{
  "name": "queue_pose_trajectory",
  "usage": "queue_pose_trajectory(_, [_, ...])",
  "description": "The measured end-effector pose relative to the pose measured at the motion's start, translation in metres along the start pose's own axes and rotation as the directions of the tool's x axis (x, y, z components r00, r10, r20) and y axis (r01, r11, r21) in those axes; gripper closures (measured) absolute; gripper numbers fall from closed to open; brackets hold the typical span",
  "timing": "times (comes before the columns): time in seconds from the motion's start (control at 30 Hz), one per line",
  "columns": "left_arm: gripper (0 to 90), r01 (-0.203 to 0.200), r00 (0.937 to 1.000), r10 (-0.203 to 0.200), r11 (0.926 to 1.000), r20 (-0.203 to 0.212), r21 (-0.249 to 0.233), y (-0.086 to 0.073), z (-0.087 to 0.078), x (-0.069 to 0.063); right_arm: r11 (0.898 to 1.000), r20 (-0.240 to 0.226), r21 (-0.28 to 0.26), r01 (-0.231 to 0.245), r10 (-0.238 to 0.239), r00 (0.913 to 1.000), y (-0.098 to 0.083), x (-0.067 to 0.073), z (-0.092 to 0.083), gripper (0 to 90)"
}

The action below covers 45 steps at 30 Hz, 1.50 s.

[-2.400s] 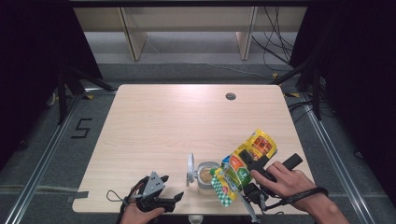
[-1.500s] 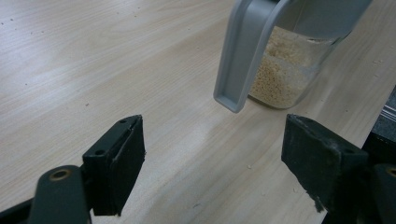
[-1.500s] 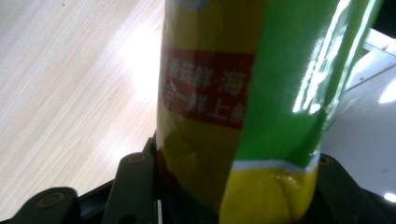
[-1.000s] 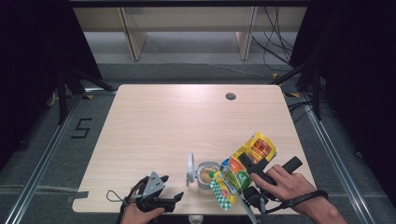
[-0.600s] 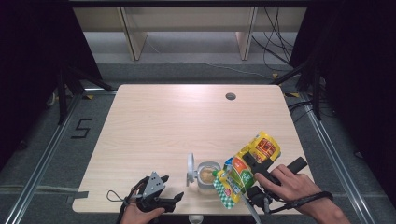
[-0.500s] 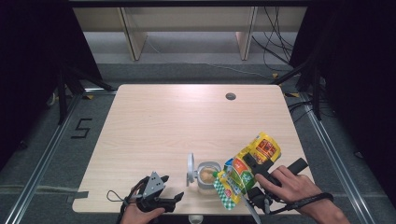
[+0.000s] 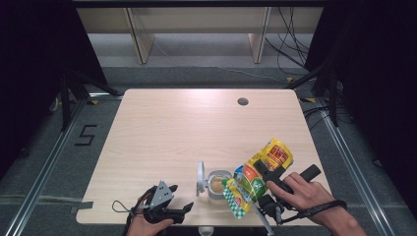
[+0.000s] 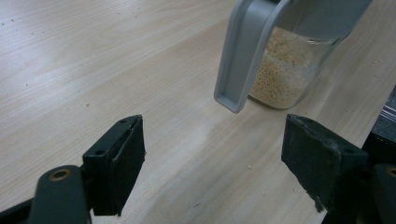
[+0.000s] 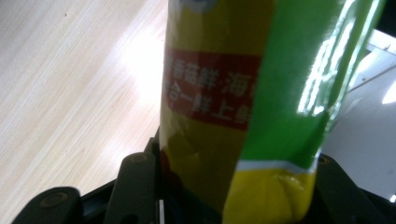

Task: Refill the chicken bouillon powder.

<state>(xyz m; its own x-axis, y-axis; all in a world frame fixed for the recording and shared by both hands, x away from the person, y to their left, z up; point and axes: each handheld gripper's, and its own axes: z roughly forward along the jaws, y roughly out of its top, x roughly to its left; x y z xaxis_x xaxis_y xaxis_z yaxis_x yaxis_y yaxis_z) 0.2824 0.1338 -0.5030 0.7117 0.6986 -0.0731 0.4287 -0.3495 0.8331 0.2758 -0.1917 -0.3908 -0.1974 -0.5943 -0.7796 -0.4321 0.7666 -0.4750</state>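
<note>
At about seven o'clock on the pale wooden surface (image 7: 162, 128), close to the near edge, the person's left hand (image 7: 145, 226) holds the left tongs (image 7: 186, 208) low over the wood, pointing toward three o'clock. In the left gripper view these tongs (image 8: 212, 163) stand wide apart with nothing between them, and bare wood shows in the gap.

Just past them, near six o'clock, a clear jar (image 7: 218, 184) stands upright, holding pale grain (it looks like small beads in the left gripper view). Its grey lid (image 7: 200, 177) is flipped open and stands up on the jar's nine o'clock side, apart from the left tongs.

At about five o'clock the right hand (image 7: 300, 191) holds the right tongs (image 7: 259, 173), which are clamped on a yellow and green snack bag (image 7: 255, 174). The bag is tilted, its lower end at the jar's mouth and its upper end raised toward two o'clock. In the right gripper view the bag (image 9: 233, 93) sits between the two black jaws
</note>
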Motion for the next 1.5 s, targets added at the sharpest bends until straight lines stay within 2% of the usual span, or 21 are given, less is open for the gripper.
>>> queue_pose_trajectory(0.07, [21.3,0.001,1.0,-0.001,1.0,-0.001,-0.004,-0.0001,0.0005,-0.0001,1.0,-0.002,0.013,-0.022,0.022,0.9998,-0.0016,0.004,-0.0028,57.8])
queue_pose_trajectory(0.1, [21.3,0.002,1.0,-0.002,1.0,-0.001,-0.004,-0.0002,0.0006,-0.0002,0.999,0.023,0.003,-0.041,0.041,0.9989,-0.0011,0.0055,-0.0036,57.9])
queue_pose_trajectory(0.17, [21.2,0.011,0.9999,-0.011,0.9999,0.0,-0.013,-0.0002,0.001,-0.0012,0.999,-0.005,0.01,-0.031,0.031,0.9995,-0.0003,0.0071,-0.0066,58.0])
queue_pose_trajectory(0.33, [21.3,0.015,0.9999,-0.015,0.9998,0.002,-0.01,-0.0004,0.0013,-0.0014,0.999,0.002,-0.004,-0.043,0.043,0.9991,0.0031,0.0072,-0.0093,58.0])
queue_pose_trajectory(0.37, [21.2,0.014,0.9999,-0.014,0.9999,0.002,-0.01,-0.0004,0.0013,-0.0013,1.0,0.016,-0.011,-0.013,0.013,0.9998,0.0028,0.0048,-0.0087,58.0])
queue_pose_trajectory(0.4, [21.2,0.004,1.0,-0.004,1.0,0.0,-0.004,-0.0003,0.0006,-0.0005,1.0,0.015,-0.012,-0.022,0.022,0.9996,0.0028,0.005,-0.0084,58.0])
queue_pose_trajectory(0.43, [21.2,-0.002,1.0,0.002,1.0,-0.002,-0.005,-0.0001,0.0003,-0.0002,0.997,0.017,-0.012,-0.081,0.081,0.9966,0.0033,0.0078,-0.007,58.1])
queue_pose_trajectory(0.47, [21.2,0.002,1.0,-0.002,1.0,-0.003,-0.006,-0.0002,0.0003,-0.0002,0.997,0.017,-0.012,-0.081,0.081,0.9966,0.0033,0.0078,-0.007,58.1])
queue_pose_trajectory(0.53, [21.3,0.004,1.0,-0.004,1.0,-0.003,-0.004,-0.0004,0.0004,0.0,0.999,0.002,-0.004,-0.052,0.052,0.9986,0.0017,0.0067,-0.0054,58.1])
queue_pose_trajectory(0.6, [21.3,0.007,1.0,-0.007,1.0,0.001,-0.004,-0.0004,0.0009,-0.0006,0.997,0.0,0.005,-0.077,0.077,0.997,-0.0004,0.009,-0.0047,58.1])
queue_pose_trajectory(0.7, [21.3,0.007,1.0,-0.007,1.0,0.001,-0.003,-0.0004,0.0011,-0.0008,0.999,0.002,0.02,-0.041,0.041,0.9992,-0.0038,0.0062,-0.005,58.2])
queue_pose_trajectory(0.77, [21.3,0.014,0.9999,-0.014,0.9999,0.001,-0.009,-0.0005,0.0017,-0.0013,0.998,-0.007,0.03,-0.046,0.047,0.9989,-0.0034,0.0061,-0.0059,58.2])
queue_pose_trajectory(0.9, [21.3,0.012,0.9999,-0.012,0.9999,0.003,-0.005,-0.0006,0.0015,-0.0012,1.0,0.035,0.024,-0.018,0.017,0.9993,0.0015,0.0036,-0.008,58.3])
queue_pose_trajectory(0.93, [21.2,0.012,0.9999,-0.012,0.9999,0.003,-0.005,-0.0006,0.0015,-0.0012,1.0,0.035,0.024,-0.018,0.017,0.9993,0.0015,0.0036,-0.008,58.3])
queue_pose_trajectory(0.97, [21.3,0.004,1.0,-0.004,1.0,0.002,0.0,-0.0005,0.0008,-0.0005,1.0,0.002,0.013,-0.012,0.012,0.9999,0.0037,0.0025,-0.0064,58.3])
queue_pose_trajectory(1.13, [21.3,0.002,1.0,-0.002,1.0,-0.001,-0.004,-0.0005,0.0006,-0.0001,1.0,0.034,0.021,-0.013,0.012,0.9994,0.0034,0.004,-0.0048,58.3])
queue_pose_trajectory(1.23, [21.3,0.011,0.9999,-0.01,0.9999,0.005,-0.006,-0.0005,0.0017,-0.001,1.0,-0.003,0.018,0.02,-0.02,0.9998,0.0016,0.001,-0.0044,58.3])
queue_pose_trajectory(1.3, [21.3,0.011,0.9999,-0.011,0.9999,0.005,-0.006,-0.0004,0.0016,-0.0011,1.0,-0.006,0.029,-0.008,0.008,0.9999,0.0021,0.0025,-0.0056,58.4])
queue_pose_trajectory(1.33, [21.2,0.014,0.9999,-0.014,0.9999,0.003,-0.008,-0.0005,0.0016,-0.0013,1.0,-0.002,0.019,0.022,-0.022,0.9998,0.0015,0.0005,-0.0048,58.3])
queue_pose_trajectory(1.43, [21.3,-0.005,1.0,0.005,1.0,0.002,-0.008,-0.0003,0.0011,-0.0001,1.0,0.004,0.015,0.021,-0.021,0.9998,0.0018,0.0,-0.0042,58.4])
queue_pose_trajectory(1.5, [21.3,0.008,1.0,-0.008,1.0,0.003,-0.002,-0.0006,0.0009,-0.0004,1.0,0.01,0.007,0.011,-0.011,0.9999,0.0015,0.0006,-0.0037,58.3])
